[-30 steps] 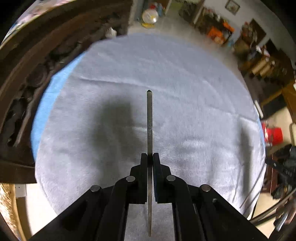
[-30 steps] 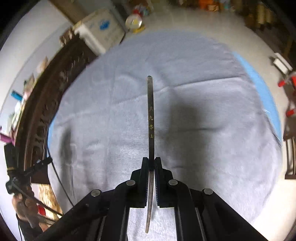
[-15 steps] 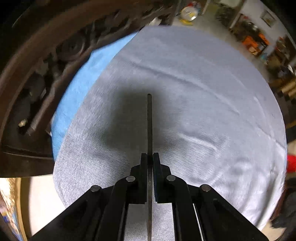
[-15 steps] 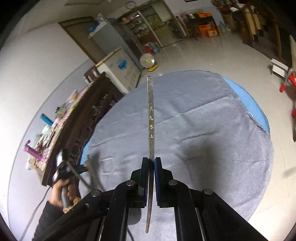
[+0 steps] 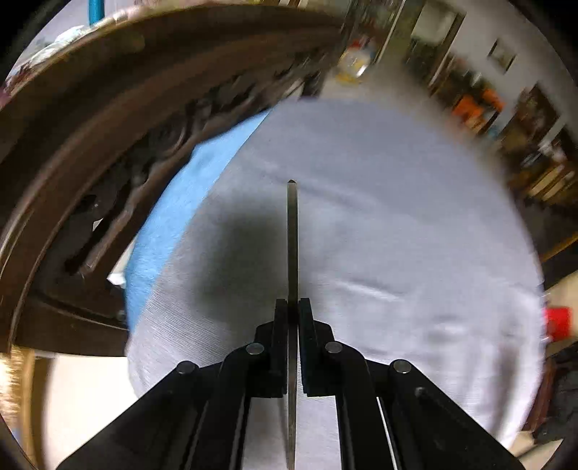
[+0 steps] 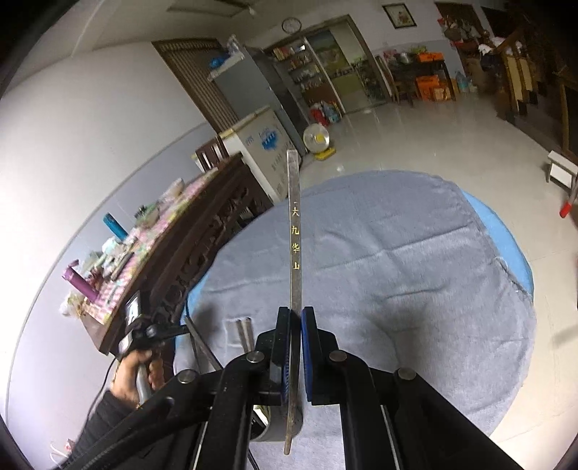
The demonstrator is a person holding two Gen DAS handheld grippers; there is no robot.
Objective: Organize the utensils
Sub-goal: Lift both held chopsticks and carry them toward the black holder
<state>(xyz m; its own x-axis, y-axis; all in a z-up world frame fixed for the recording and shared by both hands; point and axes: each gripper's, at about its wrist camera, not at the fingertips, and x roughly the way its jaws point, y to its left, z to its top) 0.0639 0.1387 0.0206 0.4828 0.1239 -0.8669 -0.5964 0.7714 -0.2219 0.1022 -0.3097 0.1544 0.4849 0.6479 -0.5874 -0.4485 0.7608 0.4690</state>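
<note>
Two hand-held grippers, left (image 5: 293,303) and right (image 6: 295,312), each clamp a slim dark metal chopstick (image 5: 292,238) (image 6: 294,231) pointing straight ahead beyond the fingertips.

**A big tiled room around a cloth-covered surface**

We see a round surface (image 6: 487,361) under a grey cloth (image 6: 397,271) laid over blue. Beside it stands a dark carved wooden sideboard (image 6: 188,260), its top cluttered. Pale glossy floor tiles (image 6: 433,137) stretch to white walls (image 6: 72,144), a chest freezer (image 6: 260,144), a fan (image 6: 317,138), shelves and a wall clock (image 6: 291,25).
</note>
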